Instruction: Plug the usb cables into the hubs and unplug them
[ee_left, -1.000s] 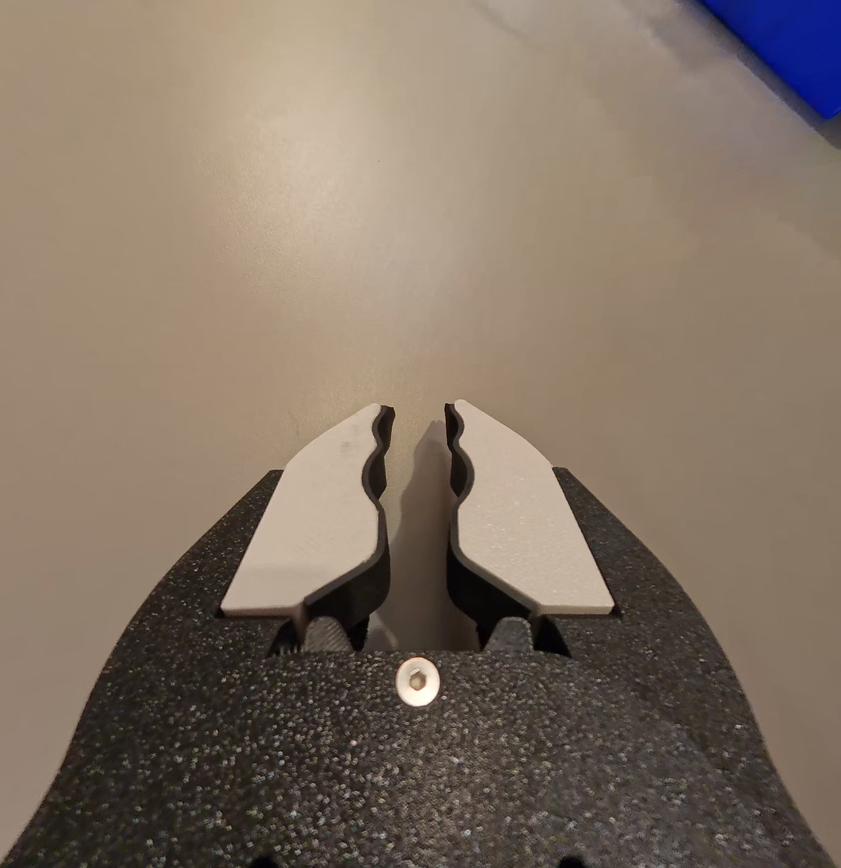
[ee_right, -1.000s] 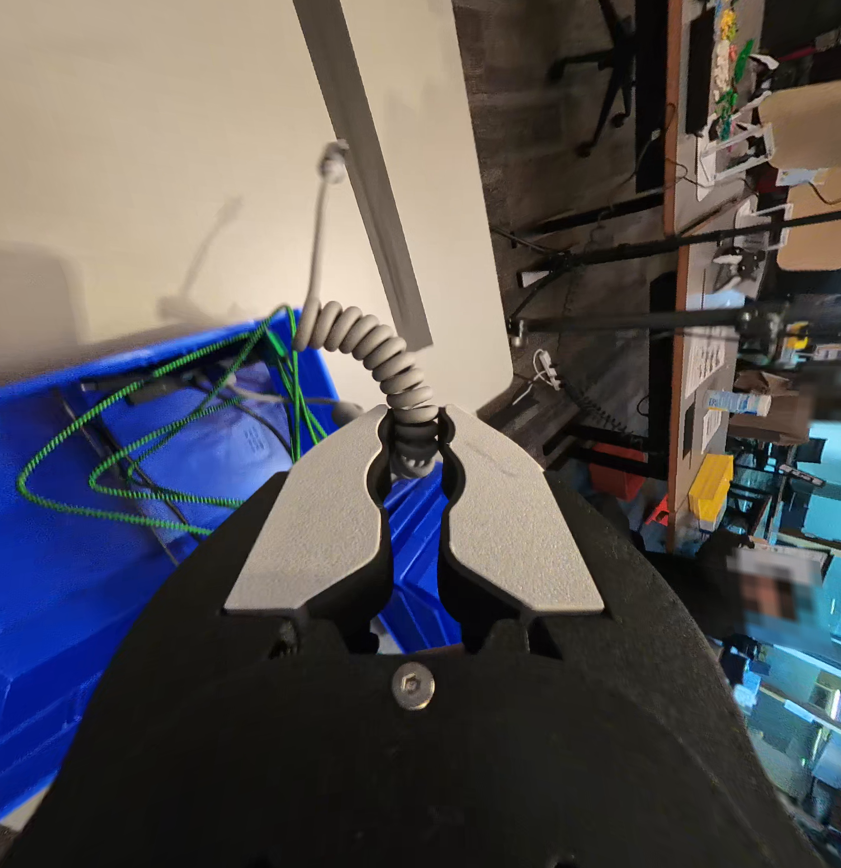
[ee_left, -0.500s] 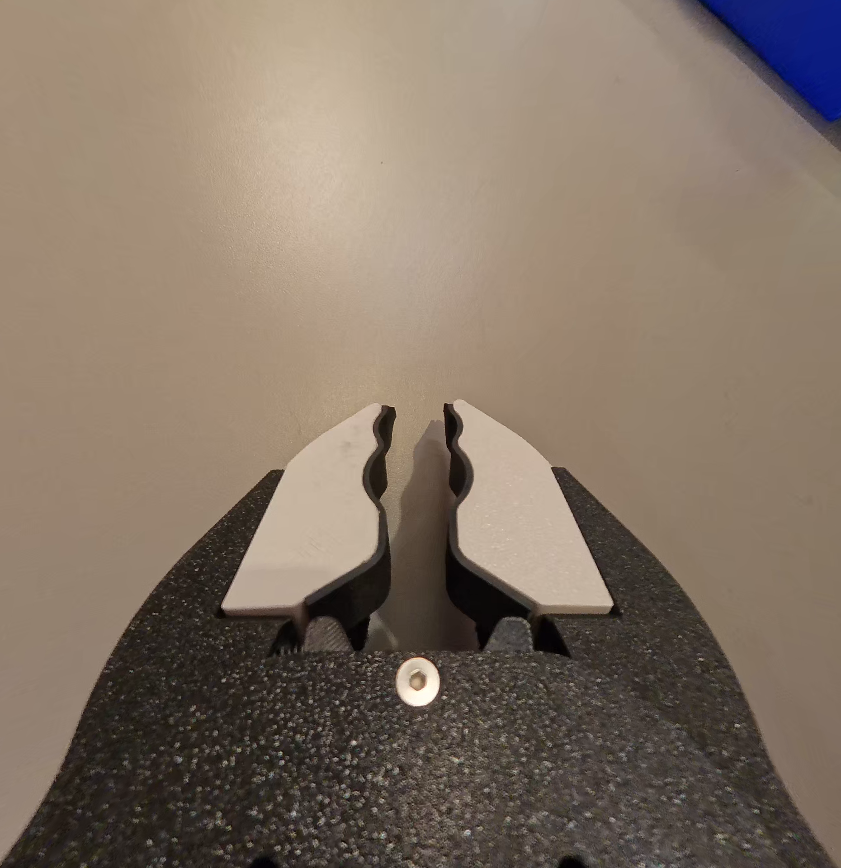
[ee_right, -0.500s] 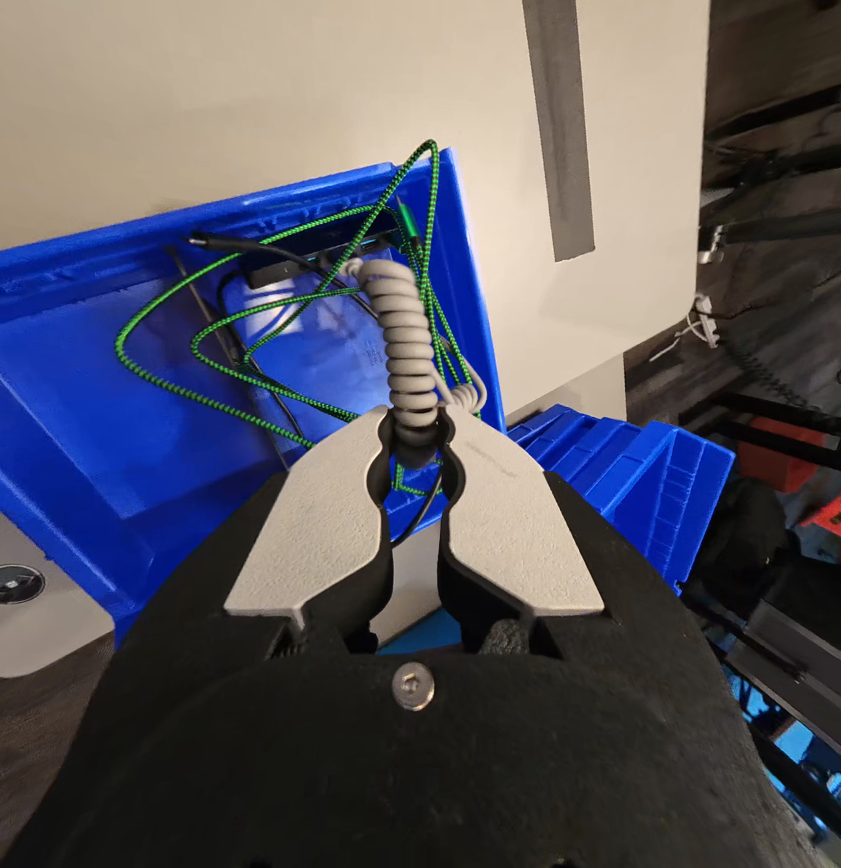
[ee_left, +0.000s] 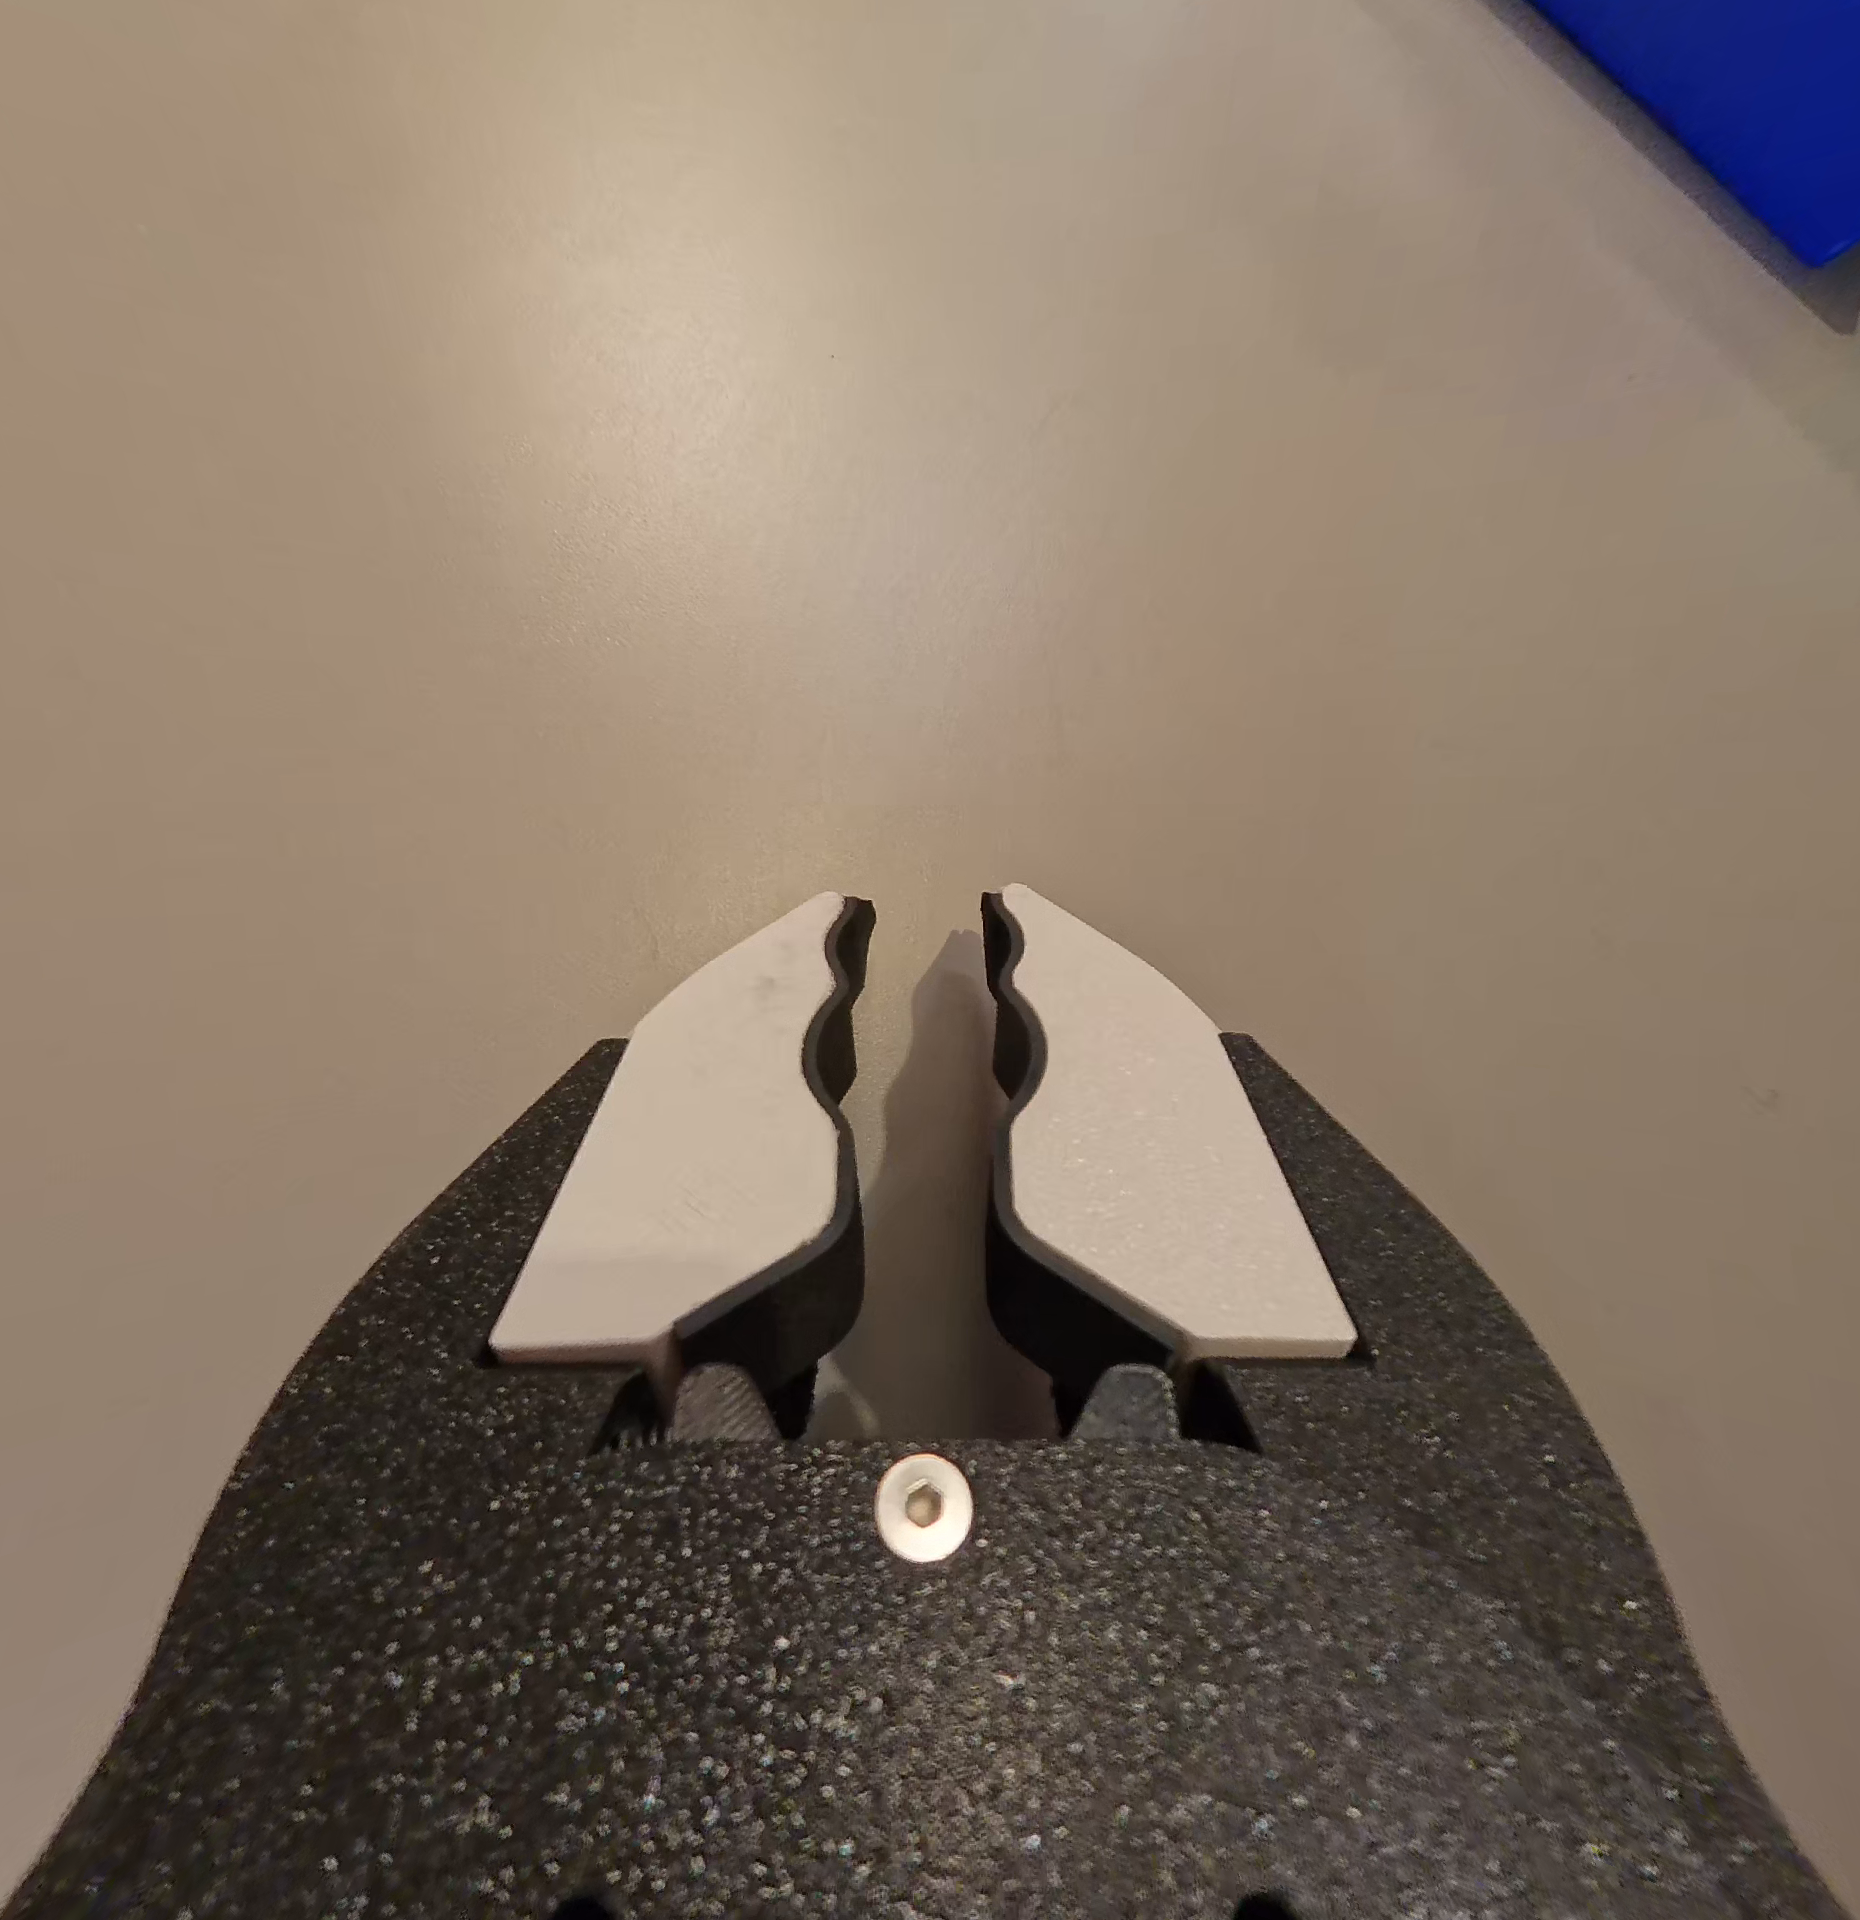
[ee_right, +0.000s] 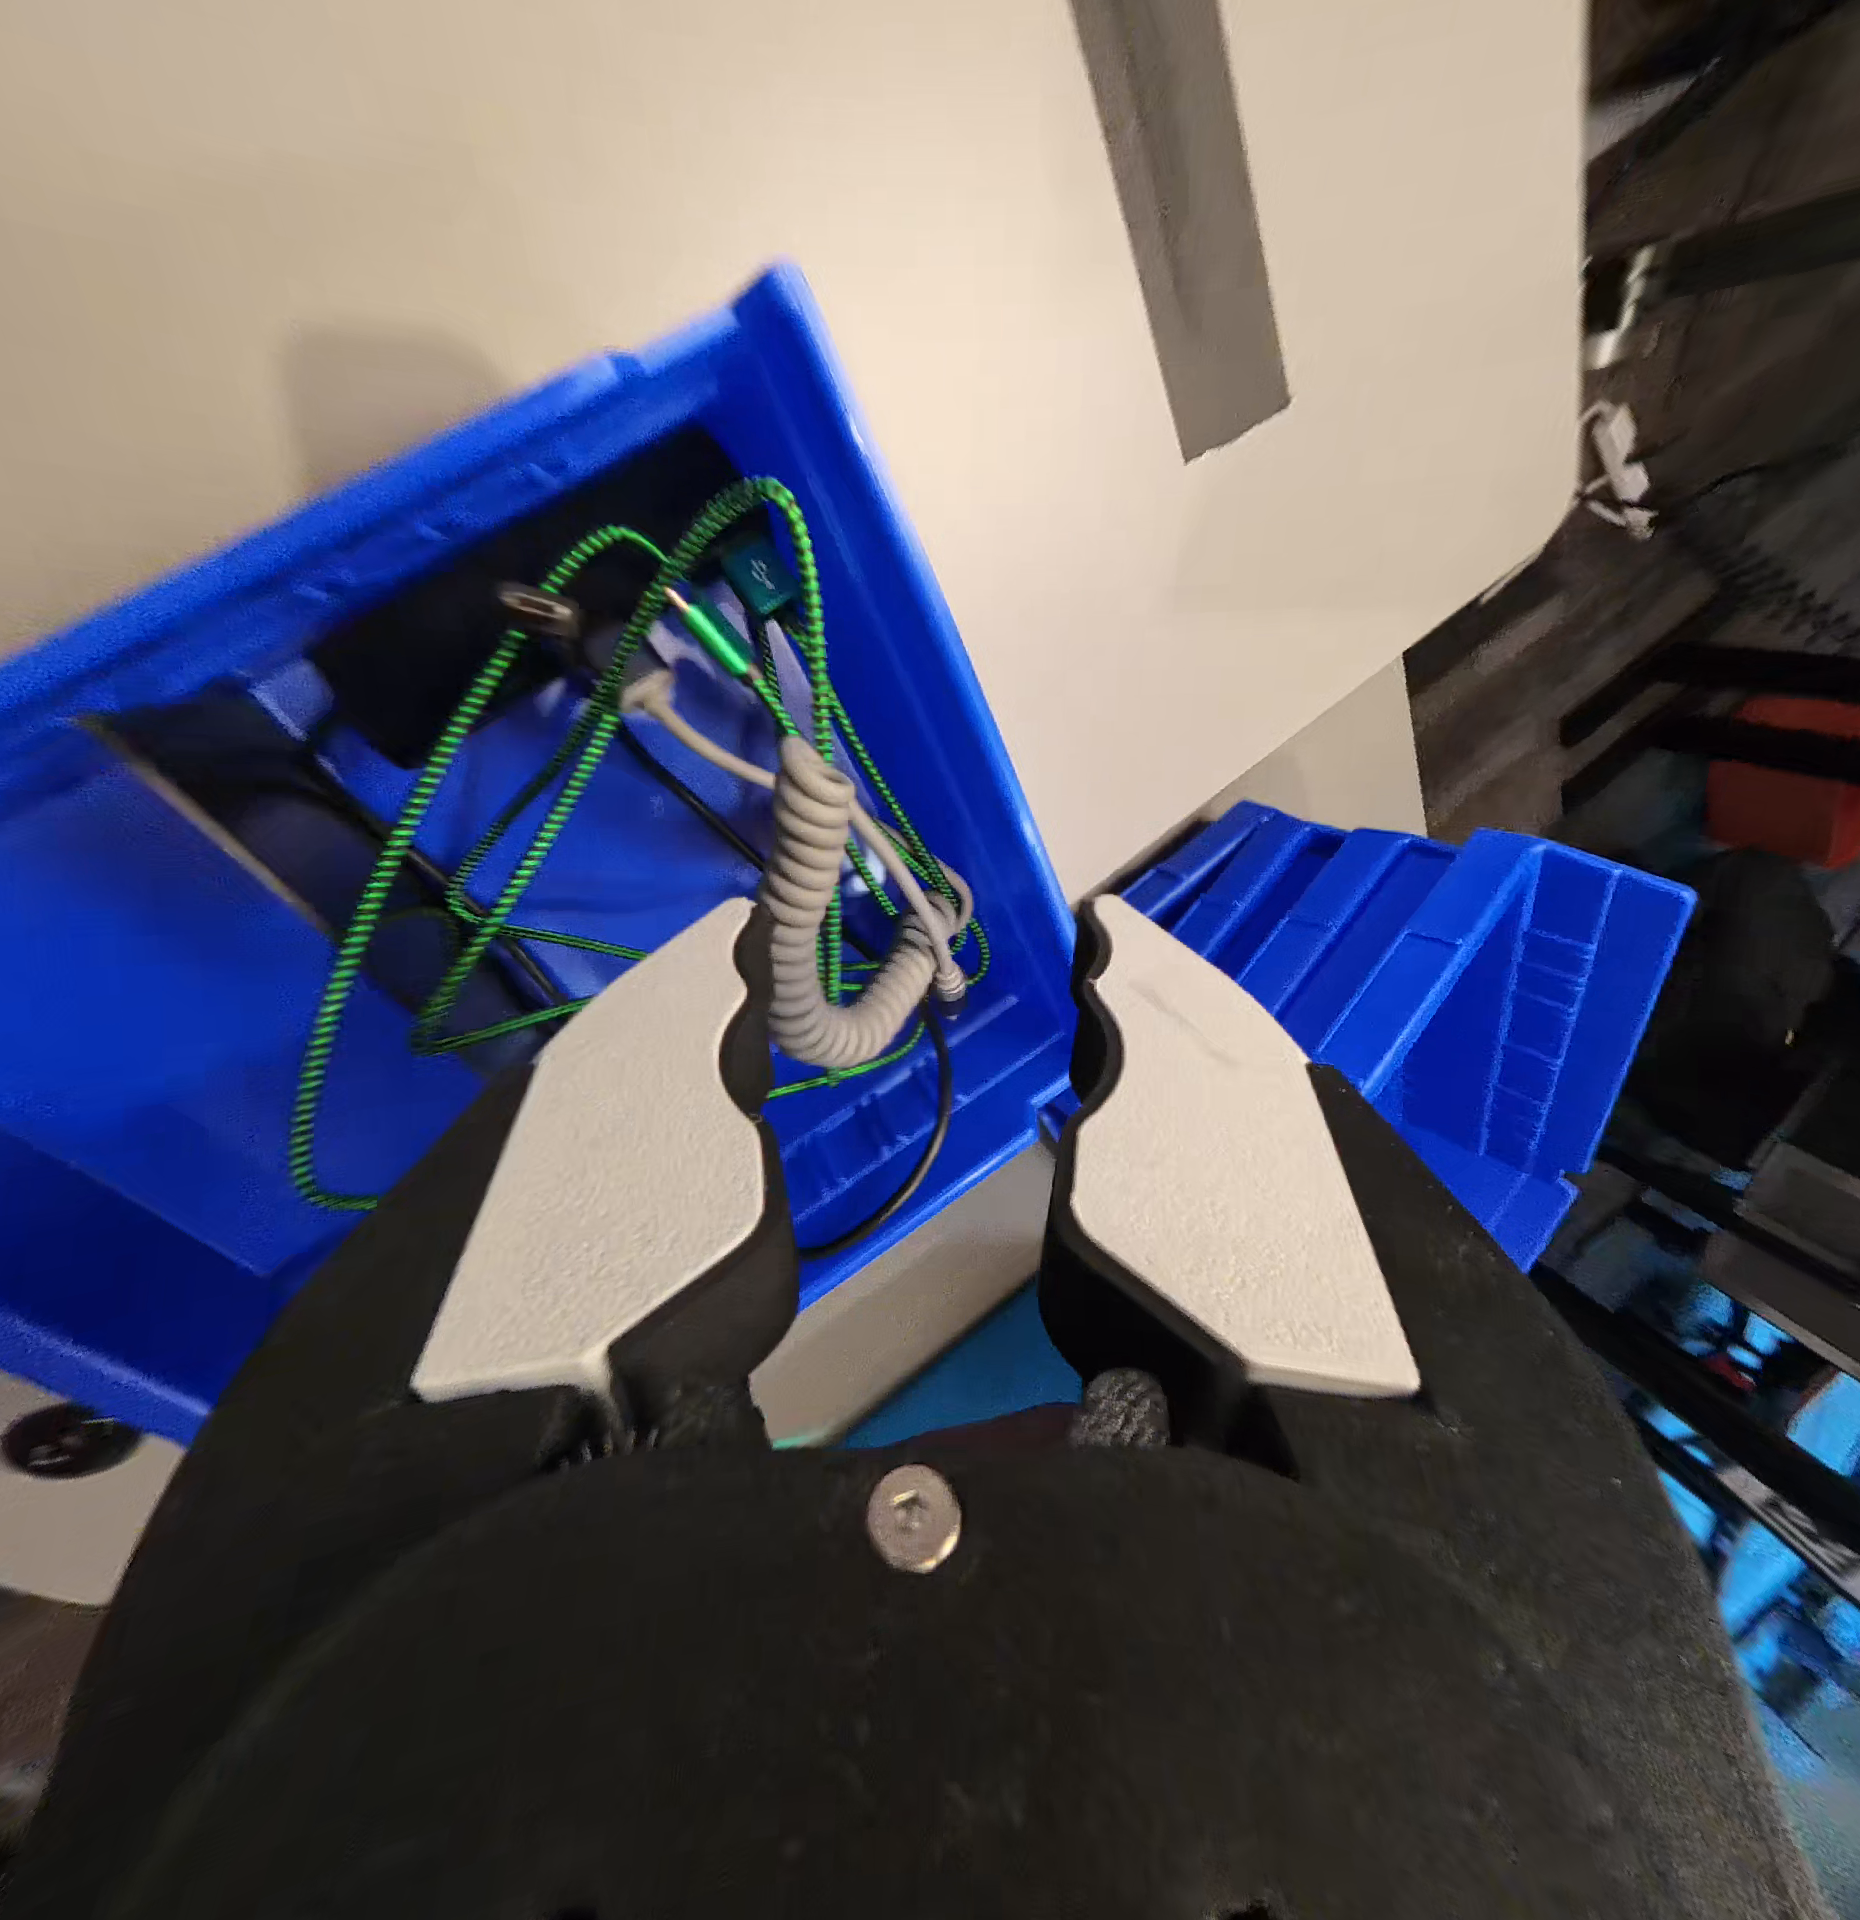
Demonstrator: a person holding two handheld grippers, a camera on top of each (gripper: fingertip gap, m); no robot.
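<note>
In the right wrist view my right gripper [ee_right: 915,914] is open wide above a blue bin [ee_right: 905,644]. A grey coiled cable [ee_right: 801,883] hangs down into the bin close by the left fingertip [ee_right: 697,966]; the pads do not clamp it. A green braided cable [ee_right: 593,748] with a teal USB plug [ee_right: 765,571] lies tangled in the bin with a black cable [ee_right: 936,1132] and a dark plug [ee_right: 536,608]. In the left wrist view my left gripper [ee_left: 928,909] is slightly open and empty over the bare beige table [ee_left: 697,520].
More blue bins [ee_right: 1425,987] are stacked at the right past the table edge. A grey strip [ee_right: 1186,208] runs across the table. A round grommet [ee_right: 64,1439] sits at the table's near left. A blue bin corner [ee_left: 1757,114] shows top right in the left wrist view. My right tips are roughly 35 cm from the round grommet [ee_right: 64,1439].
My right gripper carried the grey coiled cable over the blue bin, then opened and let it go; the cable now hangs into the bin. The left gripper has not moved.
</note>
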